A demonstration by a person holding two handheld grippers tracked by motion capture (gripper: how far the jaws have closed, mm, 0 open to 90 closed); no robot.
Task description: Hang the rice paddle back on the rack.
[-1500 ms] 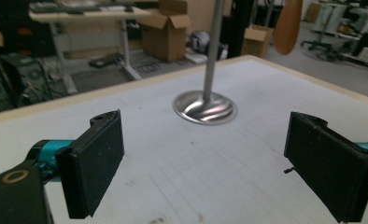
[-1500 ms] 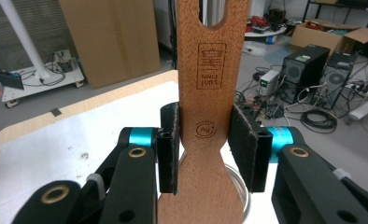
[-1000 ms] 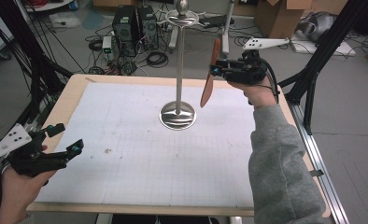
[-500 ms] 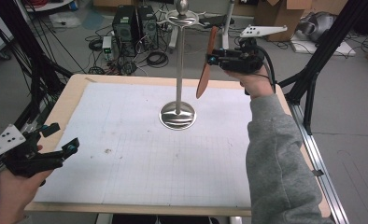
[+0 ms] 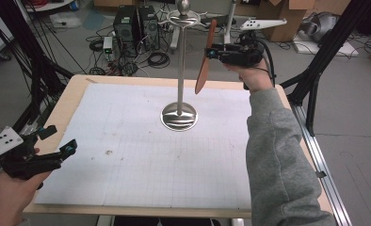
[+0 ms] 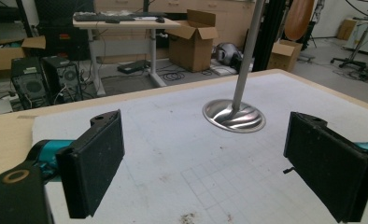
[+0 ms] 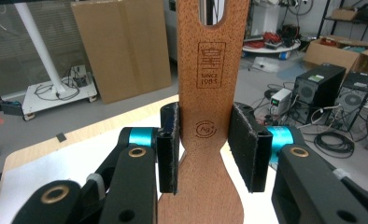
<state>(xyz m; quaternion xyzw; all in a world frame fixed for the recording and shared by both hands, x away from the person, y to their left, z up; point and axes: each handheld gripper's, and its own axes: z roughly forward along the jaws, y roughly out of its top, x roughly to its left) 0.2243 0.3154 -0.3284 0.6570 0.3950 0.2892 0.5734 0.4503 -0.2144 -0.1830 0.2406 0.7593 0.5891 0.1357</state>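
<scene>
My right gripper [image 5: 215, 51], in the upper right of the high view, pinches a wooden spatula [image 5: 205, 61] by its handle, holding it off the table just beside the top of the metal stand [image 5: 180, 70]. My right gripper view puts the spatula [image 7: 209, 116] in the centre of the frame, squeezed between my two black pads [image 7: 168, 147]; that view alone lets me read the burned-in stamp with "SINCE 1985", a small round mark below it, and the slot cut near the handle's end at the top edge. The high view adds the stand's round base resting on the white gridded mat [image 5: 127, 141] that covers the wooden table [image 5: 61, 101], and the ring of hooks at the stand's top. My left gripper [image 5: 56, 141] sits in the lower left of that frame, spread wide with nothing between its jaws, hovering over the mat's near corner. In my left gripper view the stand [image 6: 240, 70] rises in the upper middle, and an open cardboard box [image 6: 194, 39] stands on the floor behind the table; I cannot tell what is in it.
</scene>
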